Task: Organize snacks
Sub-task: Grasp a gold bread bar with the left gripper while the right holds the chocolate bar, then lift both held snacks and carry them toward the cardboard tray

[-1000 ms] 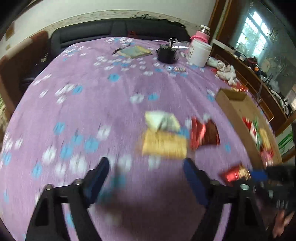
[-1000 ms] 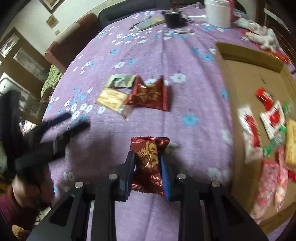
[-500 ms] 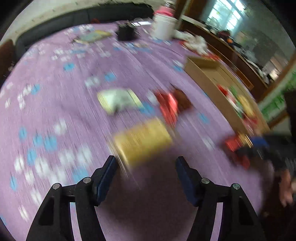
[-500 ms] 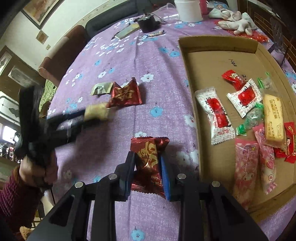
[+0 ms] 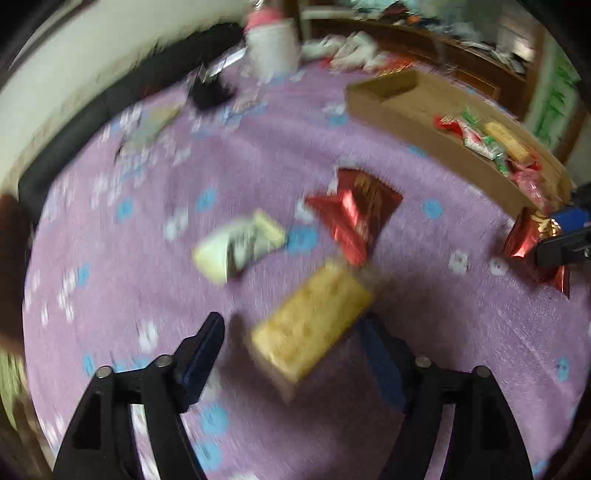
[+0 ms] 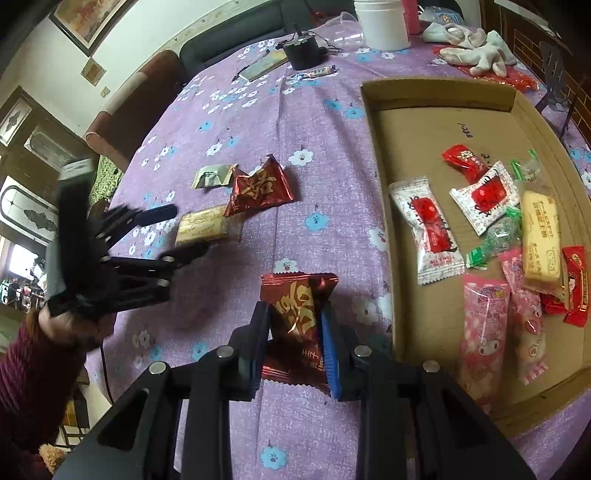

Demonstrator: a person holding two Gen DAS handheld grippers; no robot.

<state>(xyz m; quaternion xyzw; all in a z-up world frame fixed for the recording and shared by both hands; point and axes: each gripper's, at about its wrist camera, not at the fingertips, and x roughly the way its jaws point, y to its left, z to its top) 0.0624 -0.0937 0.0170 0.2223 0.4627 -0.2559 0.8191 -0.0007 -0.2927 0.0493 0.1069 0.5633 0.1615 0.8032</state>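
Note:
My right gripper (image 6: 293,328) is shut on a dark red snack packet (image 6: 297,321) and holds it just left of the cardboard box (image 6: 380,206). The box holds several wrapped snacks (image 6: 428,229). My left gripper (image 5: 291,347) is open, its fingers on either side of a yellow biscuit packet (image 5: 314,326) on the purple cloth. It shows in the right wrist view (image 6: 177,232) around the same yellow packet (image 6: 201,229). A second red packet (image 6: 260,188) and a pale green packet (image 6: 212,175) lie just beyond.
A purple flowered tablecloth (image 6: 258,110) covers the table. At the far end stand a white jar (image 6: 382,24), a black object (image 6: 303,51), a pen and booklet (image 6: 262,64), and white gloves (image 6: 469,44). A sofa and chair stand behind.
My left gripper has moved forward to the yellow packet, which now sits between its open fingers. My right gripper has carried the red packet toward the box.

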